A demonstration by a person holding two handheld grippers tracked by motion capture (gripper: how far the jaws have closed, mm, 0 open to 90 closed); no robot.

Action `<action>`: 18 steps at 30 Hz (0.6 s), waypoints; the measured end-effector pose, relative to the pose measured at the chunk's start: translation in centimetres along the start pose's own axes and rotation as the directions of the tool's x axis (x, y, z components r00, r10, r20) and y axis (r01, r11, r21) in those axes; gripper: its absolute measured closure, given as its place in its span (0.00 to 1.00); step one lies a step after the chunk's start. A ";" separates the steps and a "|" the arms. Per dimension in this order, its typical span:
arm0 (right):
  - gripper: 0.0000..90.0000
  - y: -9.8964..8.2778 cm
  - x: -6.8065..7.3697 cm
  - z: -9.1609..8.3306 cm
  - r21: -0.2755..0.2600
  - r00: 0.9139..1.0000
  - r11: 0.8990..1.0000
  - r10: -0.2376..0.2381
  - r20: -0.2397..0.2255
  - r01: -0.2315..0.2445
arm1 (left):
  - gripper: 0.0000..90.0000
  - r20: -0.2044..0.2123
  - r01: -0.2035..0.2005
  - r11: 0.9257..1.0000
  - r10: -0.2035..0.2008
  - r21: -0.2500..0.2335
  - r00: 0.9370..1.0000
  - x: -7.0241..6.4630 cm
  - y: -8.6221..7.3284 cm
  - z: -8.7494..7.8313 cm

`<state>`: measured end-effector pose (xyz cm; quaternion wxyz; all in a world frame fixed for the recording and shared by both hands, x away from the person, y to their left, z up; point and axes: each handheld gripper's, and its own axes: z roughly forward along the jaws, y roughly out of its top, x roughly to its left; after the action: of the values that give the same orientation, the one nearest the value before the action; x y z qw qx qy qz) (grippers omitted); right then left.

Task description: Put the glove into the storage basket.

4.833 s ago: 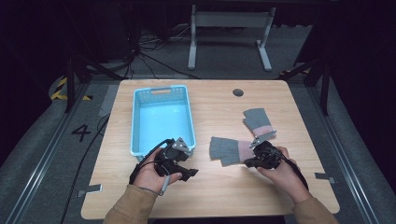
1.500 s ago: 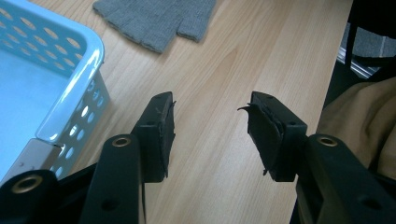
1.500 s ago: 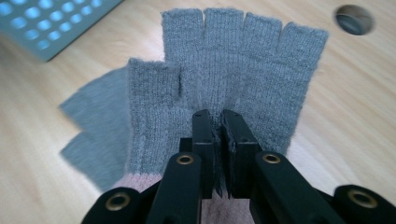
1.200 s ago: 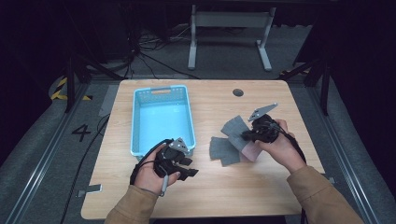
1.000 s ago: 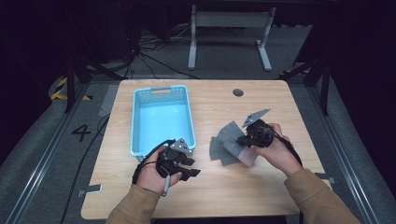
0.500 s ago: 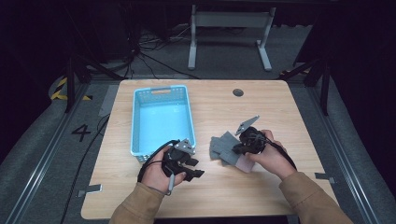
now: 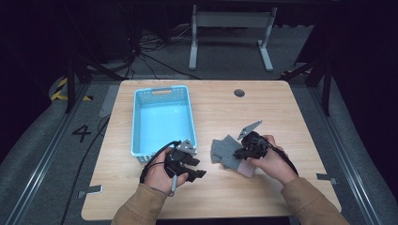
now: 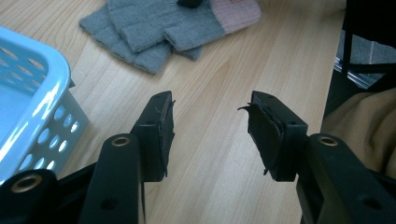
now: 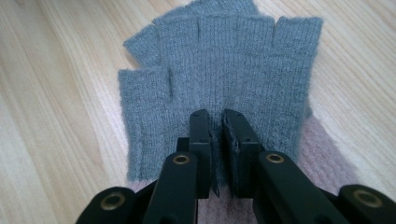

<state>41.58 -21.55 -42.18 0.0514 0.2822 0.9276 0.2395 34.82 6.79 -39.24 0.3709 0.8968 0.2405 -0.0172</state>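
Right gripper (image 9: 217, 126): its jaws are almost closed, pinching a fold of the top grey glove (image 9: 219, 74).
Gloves: two grey gloves (image 7: 230, 152) with pink cuffs, one on top of the other, lying on the wooden table (image 7: 281, 112) near the right hand.
Left gripper (image 8: 210, 133): its jaws stand open with nothing between them, and they have just been opening.
Blue basket (image 7: 162, 119): just beside the left gripper.

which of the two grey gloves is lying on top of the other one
The one under the right gripper: the upper glove lies flat with all its finger stubs showing, while the lower glove shows just its pink cuff past the upper one's edge.
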 end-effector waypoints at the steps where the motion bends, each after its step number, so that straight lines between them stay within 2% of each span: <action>1: 0.92 -0.1 0.1 0.0 -0.006 1.000 1.000 -0.001 -0.002 0.001 | 0.57 -0.004 0.000 1.000 0.000 -0.002 1.000 0.0 0.0 0.1; 4: 0.90 -0.4 0.2 -0.1 -0.019 1.000 1.000 0.003 -0.008 -0.003 | 0.57 -0.018 -0.003 1.000 0.003 0.005 1.000 -0.1 0.2 0.4; 9: 0.87 -0.8 0.7 -1.4 -0.095 1.000 0.995 0.010 0.011 -0.008 | 0.58 -0.036 -0.002 1.000 0.002 -0.002 0.999 -0.1 0.4 1.2; 13: 0.85 -1.9 0.7 -2.9 -0.141 0.999 0.989 0.045 0.028 -0.041 | 0.65 -0.049 0.006 1.000 -0.007 -0.014 0.999 -0.1 0.6 2.0; 15: 0.84 -2.9 0.7 -3.8 -0.160 0.996 0.984 0.080 0.031 -0.074 | 0.68 -0.064 0.007 1.000 -0.009 -0.018 0.998 -0.2 0.8 2.4; 18: 0.84 -3.8 0.6 -4.6 -0.154 0.994 0.984 0.096 0.049 -0.088 | 0.70 -0.065 0.012 1.000 -0.014 -0.028 0.998 -0.3 1.2 2.8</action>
<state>38.13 -25.83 -39.93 0.0878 0.3267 0.8908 0.3032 35.50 4.05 -40.48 0.3753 0.8901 0.2584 0.0130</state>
